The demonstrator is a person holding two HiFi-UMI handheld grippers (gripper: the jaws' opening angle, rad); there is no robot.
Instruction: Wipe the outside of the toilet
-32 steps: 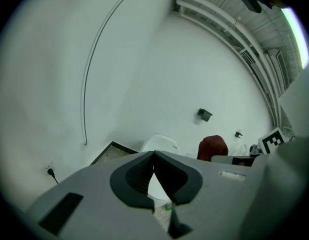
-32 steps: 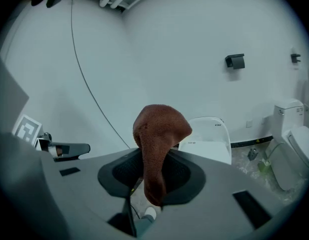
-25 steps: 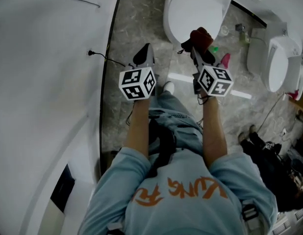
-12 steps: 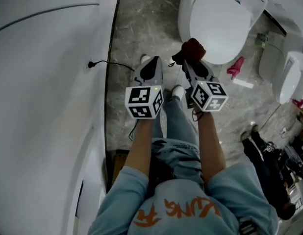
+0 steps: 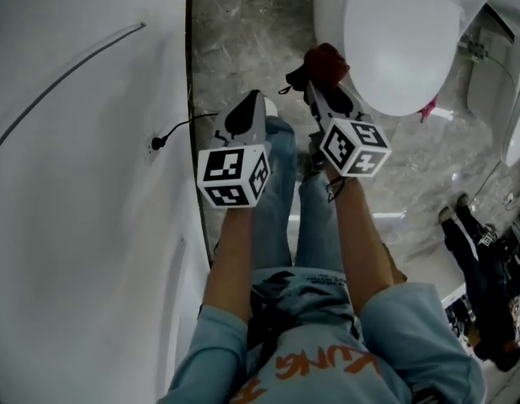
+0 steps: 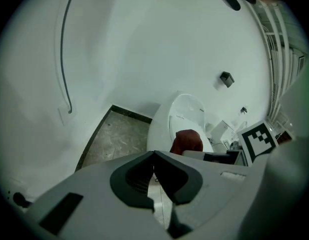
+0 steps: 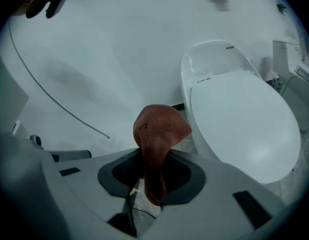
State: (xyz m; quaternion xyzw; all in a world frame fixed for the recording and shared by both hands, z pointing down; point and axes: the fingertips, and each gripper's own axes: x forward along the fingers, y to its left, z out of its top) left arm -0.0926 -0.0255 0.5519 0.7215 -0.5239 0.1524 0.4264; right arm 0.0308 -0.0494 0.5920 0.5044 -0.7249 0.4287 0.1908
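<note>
Two claws: right claw (image 7: 150,159) pinching fuzzy red cloth (image 7: 159,126) near glossy oval toilet (image 7: 244,129); left claw (image 6: 154,156) closed, empty.

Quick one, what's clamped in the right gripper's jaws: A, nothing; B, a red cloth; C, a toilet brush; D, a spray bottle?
B: in the right gripper view, the right gripper has its jaws closed on a red cloth, which bunches up above them.
</note>
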